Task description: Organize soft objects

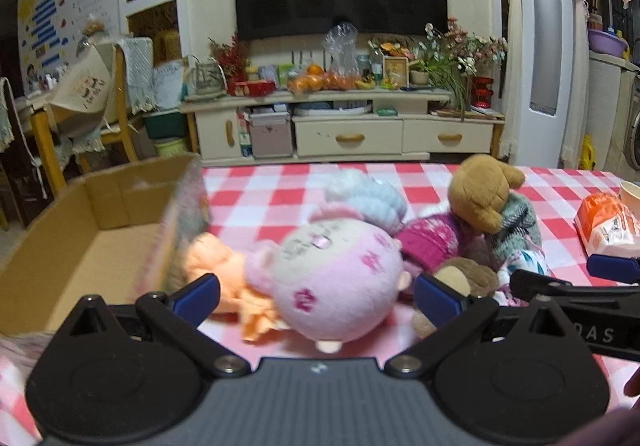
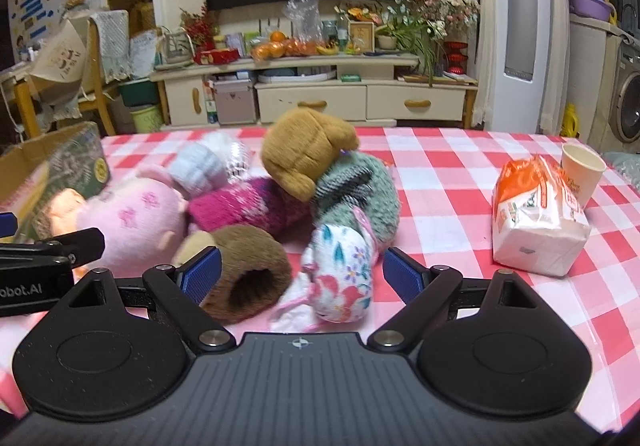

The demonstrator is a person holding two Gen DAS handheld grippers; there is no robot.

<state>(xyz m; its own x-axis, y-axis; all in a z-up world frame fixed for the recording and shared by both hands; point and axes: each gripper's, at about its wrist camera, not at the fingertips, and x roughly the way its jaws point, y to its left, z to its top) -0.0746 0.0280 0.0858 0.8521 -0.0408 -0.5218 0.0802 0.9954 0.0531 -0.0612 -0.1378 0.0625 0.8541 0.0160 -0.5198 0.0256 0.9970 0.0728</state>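
A tabletop [image 2: 460,181] covered in a red, pink and white checked cloth carries everything. At its left edge sits an open brown cardboard box [image 1: 80,230] with a printed flap on its near right wall; its floor looks bare where visible.

Just right of the box, a heap of soft things lies in the middle of the tabletop. The biggest is a round pink plush doll with magenta marks [image 1: 332,278], blurred in the left wrist view, lying against an orange plush piece [image 1: 224,274] beside the box wall. Behind it rests a pale blue and white knitted item [image 1: 372,197]. A tan plush bear head [image 2: 304,153] sits on top of the heap, leaning on a grey-green knitted piece [image 2: 360,189], with a magenta and white knitted piece [image 2: 248,205] to its left. Nearer the camera lie a brown fuzzy cuff with a dark opening [image 2: 248,274] and a white floral-print fabric item [image 2: 344,274].

Well apart to the right stand an orange and white plastic pack of tissues [image 2: 536,217] and, touching behind it, a paper cup [image 2: 582,169].

The left gripper [image 1: 316,296] has its blue-padded fingers spread wide either side of the pink doll, not pressing it. The right gripper [image 2: 302,270] is likewise spread wide, the brown cuff and floral item between its fingers, ungripped.
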